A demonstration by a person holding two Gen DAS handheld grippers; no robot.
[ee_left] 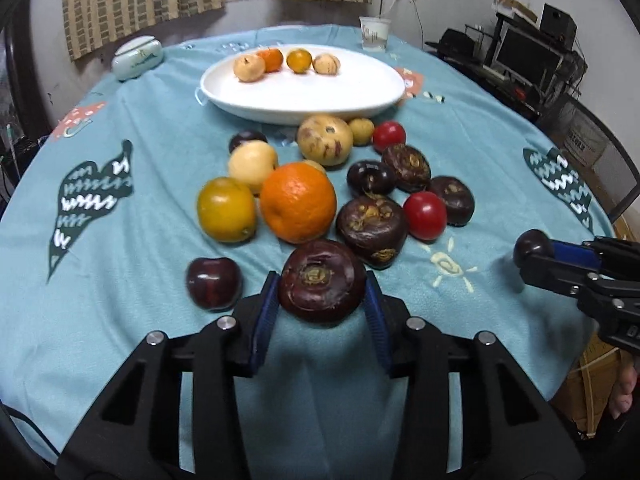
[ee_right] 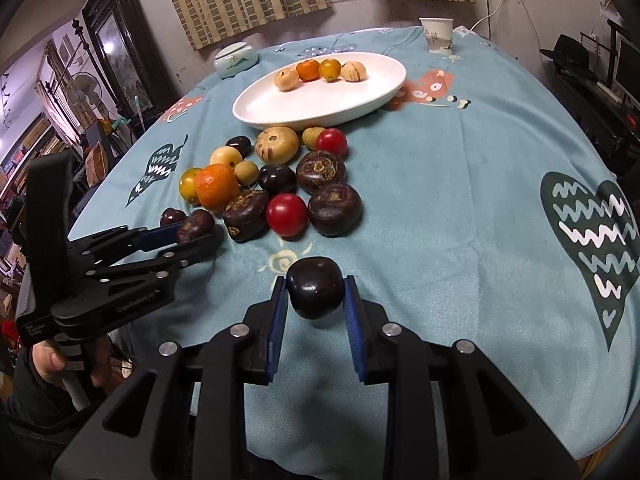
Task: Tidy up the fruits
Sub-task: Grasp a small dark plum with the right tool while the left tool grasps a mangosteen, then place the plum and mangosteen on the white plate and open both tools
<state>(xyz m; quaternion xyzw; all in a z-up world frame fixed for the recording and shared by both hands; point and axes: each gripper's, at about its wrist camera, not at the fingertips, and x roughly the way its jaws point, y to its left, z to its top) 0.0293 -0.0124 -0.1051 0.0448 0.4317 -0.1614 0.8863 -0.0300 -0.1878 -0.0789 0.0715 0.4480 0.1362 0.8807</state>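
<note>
Four fruits sit on the plate (ee_left: 304, 98); each claw, left (ee_left: 322, 294) and right (ee_right: 316, 294), is clamped on one dark fruit.

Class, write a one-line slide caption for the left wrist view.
Left gripper clamps a dark purple round fruit before a loose fruit pile and a white oval plate holding four.

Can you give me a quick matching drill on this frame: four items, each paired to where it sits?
Items:
1. ridged dark fruit
2. smooth dark fruit
3. big orange
4. paper cup

Places:
A. in the loose pile on the cloth
B. between the right gripper's pads
C. at the table's far edge, behind the white plate
D. between the left gripper's pads

Pairs: 1-D, 2-B, 3-A, 4-C
</note>
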